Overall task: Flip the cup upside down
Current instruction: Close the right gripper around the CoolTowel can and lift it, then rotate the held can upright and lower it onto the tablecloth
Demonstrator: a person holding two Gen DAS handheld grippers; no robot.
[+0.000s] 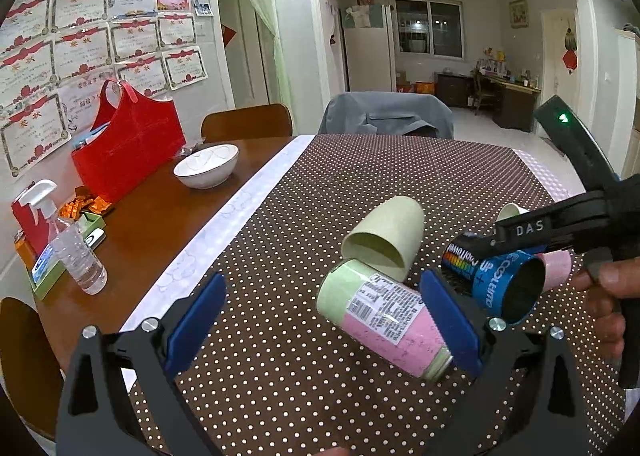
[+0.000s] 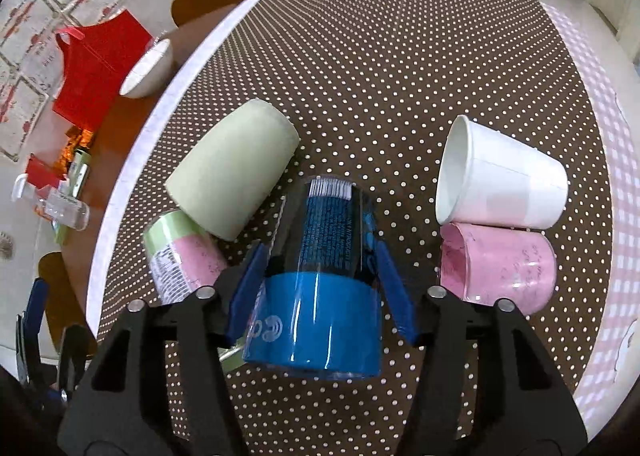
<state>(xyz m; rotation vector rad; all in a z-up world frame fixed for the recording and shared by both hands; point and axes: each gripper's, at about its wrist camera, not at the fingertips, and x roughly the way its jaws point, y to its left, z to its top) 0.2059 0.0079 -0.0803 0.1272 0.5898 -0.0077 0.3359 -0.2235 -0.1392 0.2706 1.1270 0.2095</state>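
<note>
The right hand-held gripper (image 2: 320,288) pinched the blue cup (image 2: 320,296) above the bench (image 2: 400,56), its long axis running forward between the fingers, while the left hand-held gripper (image 1: 320,332) stood spread nearby.

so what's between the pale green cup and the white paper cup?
In the right wrist view, the blue-and-black cup, clamped in the right gripper, sits between the pale green cup and the white paper cup.
</note>
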